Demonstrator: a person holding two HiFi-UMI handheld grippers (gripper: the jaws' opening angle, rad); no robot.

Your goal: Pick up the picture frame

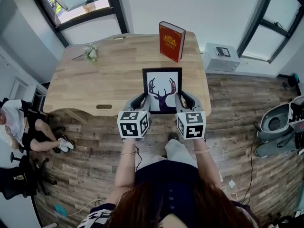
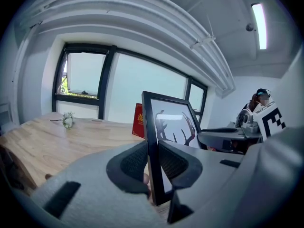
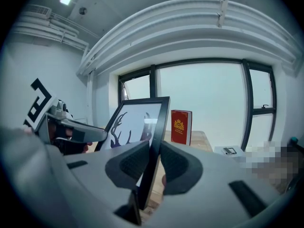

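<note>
The left hand-held gripper (image 1: 139, 100) and right hand-held gripper (image 1: 183, 99) each clamp a side edge of the deer picture frame (image 1: 162, 87), nearer the person than the red book (image 1: 171, 41)

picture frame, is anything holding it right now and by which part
Yes: the left gripper clamps the picture frame by its left side rail, the right gripper by its right side rail, both near the bottom.
</note>
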